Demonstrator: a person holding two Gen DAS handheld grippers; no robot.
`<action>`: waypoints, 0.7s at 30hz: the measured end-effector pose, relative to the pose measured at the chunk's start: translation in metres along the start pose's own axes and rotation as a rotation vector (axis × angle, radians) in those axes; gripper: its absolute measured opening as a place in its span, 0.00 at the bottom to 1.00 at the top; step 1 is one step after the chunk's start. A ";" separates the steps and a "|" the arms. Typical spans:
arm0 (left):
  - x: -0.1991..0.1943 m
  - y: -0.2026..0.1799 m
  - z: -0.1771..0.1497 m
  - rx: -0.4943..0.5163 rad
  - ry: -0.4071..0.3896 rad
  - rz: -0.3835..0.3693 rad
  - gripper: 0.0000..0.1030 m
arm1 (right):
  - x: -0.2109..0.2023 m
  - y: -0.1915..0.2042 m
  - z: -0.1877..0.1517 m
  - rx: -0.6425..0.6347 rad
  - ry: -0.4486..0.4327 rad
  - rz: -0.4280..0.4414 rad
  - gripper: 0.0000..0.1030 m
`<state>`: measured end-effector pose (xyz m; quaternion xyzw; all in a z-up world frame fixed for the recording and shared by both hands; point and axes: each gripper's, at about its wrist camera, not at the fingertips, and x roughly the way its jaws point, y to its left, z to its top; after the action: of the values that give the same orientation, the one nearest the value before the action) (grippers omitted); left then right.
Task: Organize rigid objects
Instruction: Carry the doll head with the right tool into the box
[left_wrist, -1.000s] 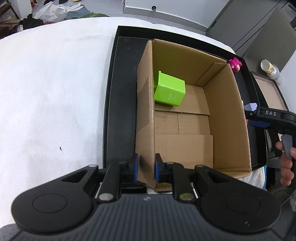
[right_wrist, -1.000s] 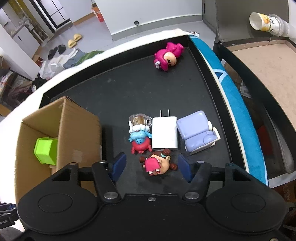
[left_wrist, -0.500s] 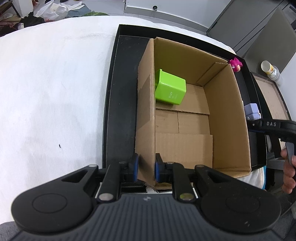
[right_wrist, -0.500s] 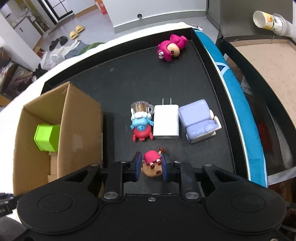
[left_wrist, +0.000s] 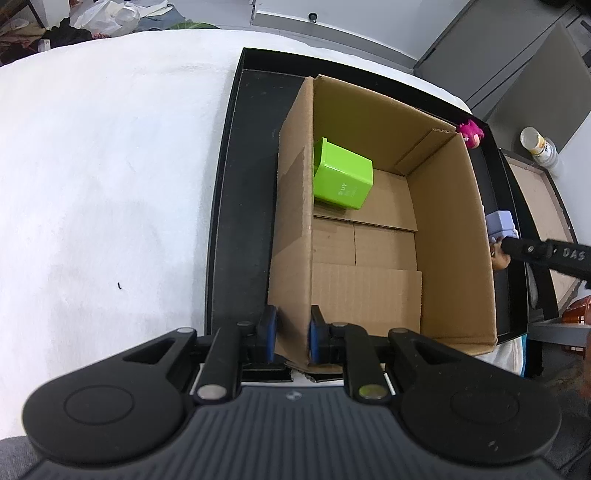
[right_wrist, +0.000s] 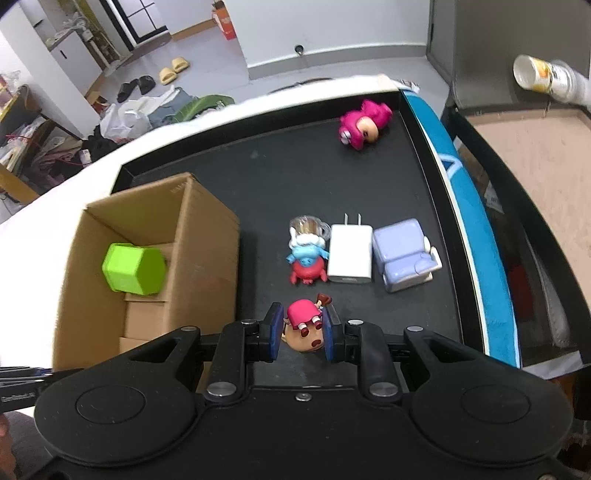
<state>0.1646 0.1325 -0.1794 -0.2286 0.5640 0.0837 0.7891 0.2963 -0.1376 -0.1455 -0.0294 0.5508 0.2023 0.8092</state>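
Note:
My left gripper (left_wrist: 291, 338) is shut on the near left wall of an open cardboard box (left_wrist: 291, 236), which stands in a black tray (left_wrist: 240, 206). A green cube-shaped container (left_wrist: 341, 179) lies inside the box; it also shows in the right wrist view (right_wrist: 133, 269). My right gripper (right_wrist: 301, 332) is shut on a small figurine with a pink hat (right_wrist: 304, 325), held just above the tray floor (right_wrist: 280, 173). On the tray lie a blue-and-red figurine (right_wrist: 306, 258), a white charger (right_wrist: 349, 254), a lavender armchair toy (right_wrist: 402, 254) and a pink plush figurine (right_wrist: 364, 123).
White cloth (left_wrist: 103, 177) covers the table left of the tray. A blue strip (right_wrist: 476, 236) edges the tray's right side. Beyond it are a second tray with a brown base (right_wrist: 535, 155) and a lying cup (right_wrist: 543, 79).
My right gripper closed on the pink-hat figurine and has lifted it, moving back and to the left towards the box. My left gripper still holds the box wall.

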 end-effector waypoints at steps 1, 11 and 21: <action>0.000 0.000 0.000 -0.002 -0.001 -0.001 0.16 | -0.003 0.003 0.001 -0.007 -0.007 0.002 0.22; -0.002 0.008 0.002 -0.050 0.023 -0.034 0.16 | -0.030 0.034 0.022 -0.046 -0.074 0.057 0.22; -0.008 0.008 0.003 -0.038 0.013 -0.054 0.16 | -0.033 0.080 0.034 -0.118 -0.096 0.110 0.22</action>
<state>0.1615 0.1420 -0.1733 -0.2590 0.5611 0.0717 0.7829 0.2872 -0.0646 -0.0879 -0.0371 0.4995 0.2795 0.8192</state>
